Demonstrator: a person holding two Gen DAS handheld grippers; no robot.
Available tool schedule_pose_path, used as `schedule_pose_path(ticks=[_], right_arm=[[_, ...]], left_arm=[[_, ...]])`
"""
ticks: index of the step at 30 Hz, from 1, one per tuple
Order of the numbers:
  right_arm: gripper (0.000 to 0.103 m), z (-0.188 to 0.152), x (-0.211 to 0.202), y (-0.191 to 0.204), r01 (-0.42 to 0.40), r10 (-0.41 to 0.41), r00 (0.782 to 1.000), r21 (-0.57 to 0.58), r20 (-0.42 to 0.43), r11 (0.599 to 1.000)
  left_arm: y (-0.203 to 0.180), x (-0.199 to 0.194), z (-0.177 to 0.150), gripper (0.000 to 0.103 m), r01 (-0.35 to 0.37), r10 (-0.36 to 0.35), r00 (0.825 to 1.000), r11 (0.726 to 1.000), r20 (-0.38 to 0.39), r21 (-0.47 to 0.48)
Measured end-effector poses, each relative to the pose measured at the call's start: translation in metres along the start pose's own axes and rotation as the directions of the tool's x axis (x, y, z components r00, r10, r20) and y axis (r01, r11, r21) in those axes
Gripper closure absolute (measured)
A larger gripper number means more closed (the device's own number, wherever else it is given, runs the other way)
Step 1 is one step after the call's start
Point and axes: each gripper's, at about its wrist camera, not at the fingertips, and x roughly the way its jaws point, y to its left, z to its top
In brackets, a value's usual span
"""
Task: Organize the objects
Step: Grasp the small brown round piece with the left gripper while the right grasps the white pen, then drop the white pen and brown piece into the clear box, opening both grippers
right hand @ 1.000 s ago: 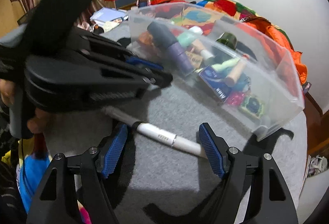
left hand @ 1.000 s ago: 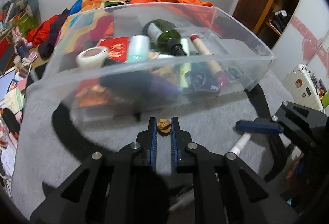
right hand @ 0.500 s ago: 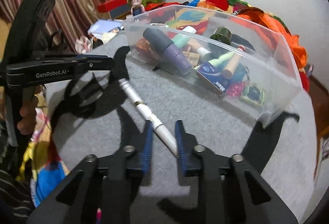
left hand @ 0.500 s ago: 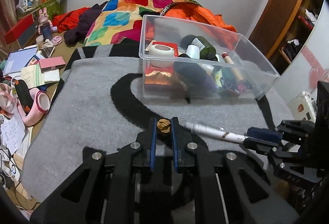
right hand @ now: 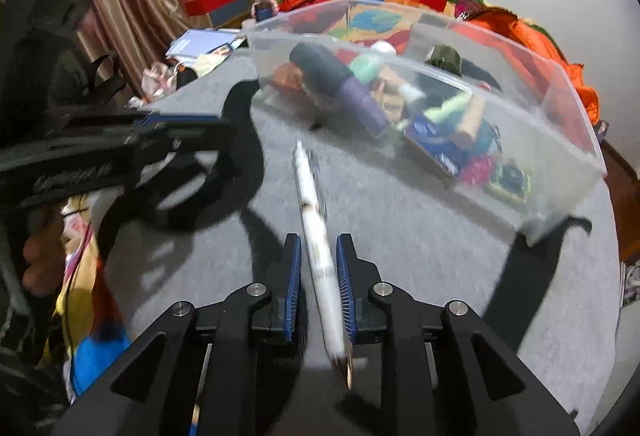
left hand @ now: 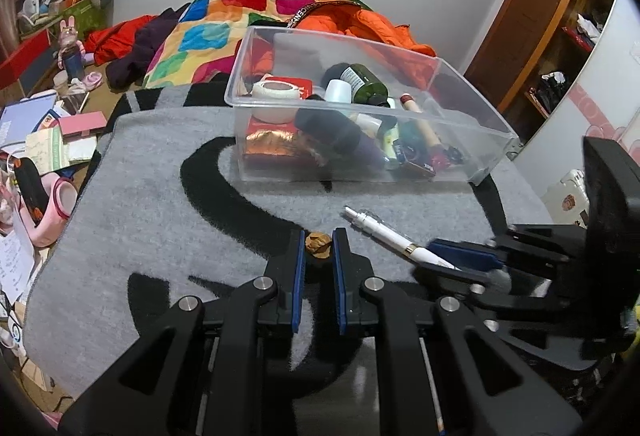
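Observation:
My left gripper (left hand: 319, 242) is shut on a small brown walnut-like nut (left hand: 318, 244), held above the grey rug (left hand: 140, 220). My right gripper (right hand: 318, 248) is shut on a white pen (right hand: 314, 228) that points toward the clear plastic bin (right hand: 576, 115). The pen (left hand: 384, 234) and right gripper (left hand: 460, 256) also show at the right of the left wrist view. The bin (left hand: 492, 151) stands ahead on the rug and holds a dark green bottle (left hand: 366, 83), a tape roll (left hand: 276, 89), a dark purple-ended tube (left hand: 340, 135) and several other small items.
A bed with a patchwork quilt (left hand: 224, 23) and orange jacket (left hand: 360, 23) lies behind the bin. Papers, books and pink slippers (left hand: 52, 203) clutter the floor left of the rug. A wooden door (left hand: 528, 11) and shelves stand at the right.
My left gripper has pulled back from the bin with the nut still held. My right gripper has closed on the white pen and lifted it, turning it toward the bin.

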Motion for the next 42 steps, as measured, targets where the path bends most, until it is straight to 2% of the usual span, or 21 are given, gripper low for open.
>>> schedule_pose_path(ticks=[3, 5, 8, 12, 19, 24, 30, 35, 42], right_arm=[[0.088, 0.002, 0.003, 0.002, 0.010, -0.010, 1.000, 0.019, 0.017, 1.000], [0.093, 0.001, 0.002, 0.003, 0.016, -0.017, 1.000, 0.023, 0.026, 1.000], [0.093, -0.001, -0.005, 0.005, 0.018, -0.019, 0.999, 0.026, 0.039, 0.999], [0.093, -0.001, -0.027, 0.004, -0.001, -0.004, 0.995, 0.052, 0.097, 0.999], [0.093, 0.011, -0.070, -0.019, -0.075, 0.031, 0.969, 0.171, 0.244, 0.982], [0.093, 0.031, -0.085, -0.031, -0.067, -0.006, 0.948, 0.218, 0.318, 0.974], [0.093, 0.050, -0.084, -0.049, -0.013, -0.078, 0.942, 0.267, 0.328, 0.964], [0.093, 0.064, -0.081, -0.073, 0.025, -0.137, 0.935, 0.325, 0.327, 0.945], [0.093, 0.085, -0.058, -0.102, 0.105, -0.223, 0.936, 0.388, 0.274, 0.916]], left_arm=[[-0.002, -0.003, 0.003, 0.091, 0.000, 0.000, 1.000, 1.000, 0.013, 0.009], [-0.004, -0.006, 0.005, 0.091, 0.005, -0.005, 1.000, 1.000, 0.023, 0.011], [-0.006, -0.012, 0.009, 0.091, 0.012, -0.012, 0.999, 1.000, 0.045, 0.011], [-0.012, -0.020, 0.016, 0.091, 0.026, -0.027, 0.997, 1.000, 0.076, 0.013], [-0.021, -0.028, 0.031, 0.091, 0.032, -0.037, 0.992, 0.999, 0.121, 0.040], [-0.025, -0.029, 0.046, 0.091, 0.028, -0.035, 0.988, 0.998, 0.153, 0.052], [-0.027, -0.019, 0.066, 0.091, 0.025, -0.034, 0.987, 0.998, 0.157, 0.059], [-0.027, 0.001, 0.083, 0.091, 0.051, -0.057, 0.991, 0.997, 0.125, 0.051], [-0.042, 0.027, 0.101, 0.091, 0.036, -0.045, 0.994, 0.994, 0.098, 0.099]])
